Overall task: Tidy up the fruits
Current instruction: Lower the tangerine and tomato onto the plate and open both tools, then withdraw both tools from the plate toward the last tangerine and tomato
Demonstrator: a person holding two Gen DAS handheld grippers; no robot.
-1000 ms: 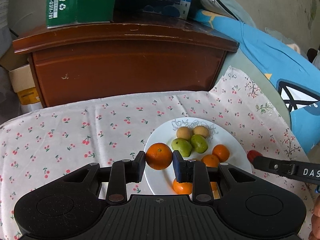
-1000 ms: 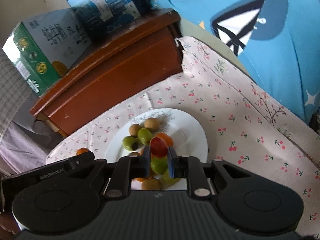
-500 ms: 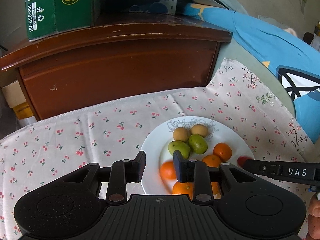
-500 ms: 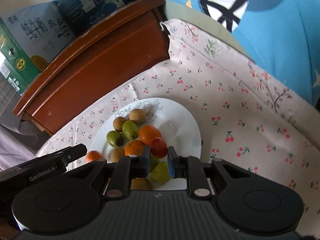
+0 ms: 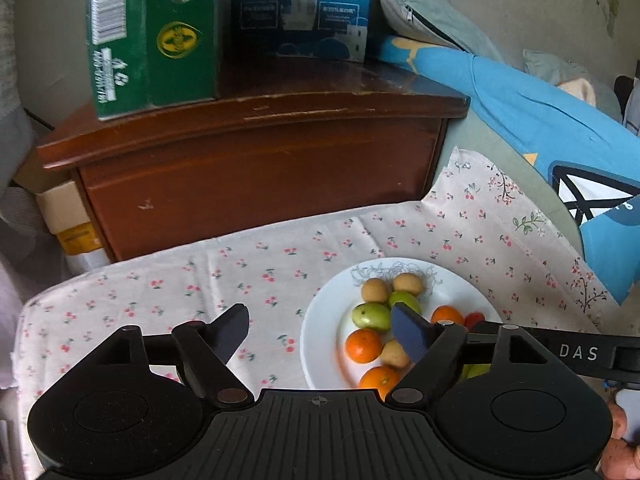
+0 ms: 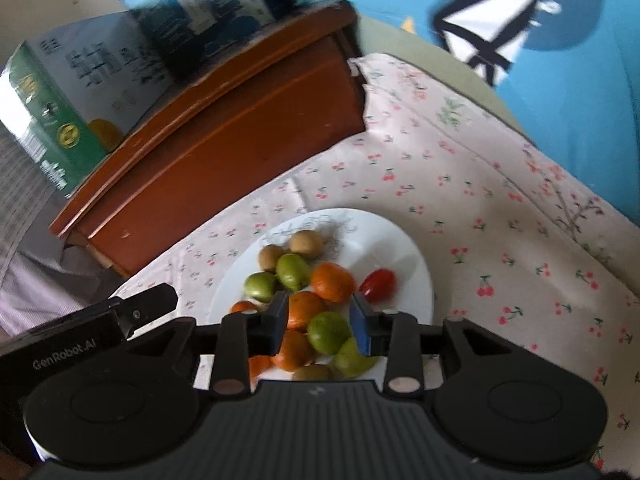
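**Both fruits released onto plate, grippers empty**

Both grippers had just been opening, nothing between the jaws of either. Left gripper stood wide, hovering over the cloth at the plate's left edge; the orange lay free on the white plate, w/ no pad touching it. Right gripper stood at a narrower gap above the near fruits, and the red fruit rested loose on the plate's right part, beyond the fingertips.

Progress, as I judged it: nearly done. Every fruit in sight sat on the plate – oranges, green fruits, brown ones at the far rim. No stray fruit showed on the cherry-print cloth in either view, so what was left, if anything, lay outside the frames.

Views differed. Left wrist view showed the bare cloth left of the plate, the wooden cabinet front-on, and the right gripper's body crossing in from the right, hiding most of the red fruit. Right wrist view showed the red fruit clear, the near-side pile the left gripper's finger masked, plus the cloth right of the plate
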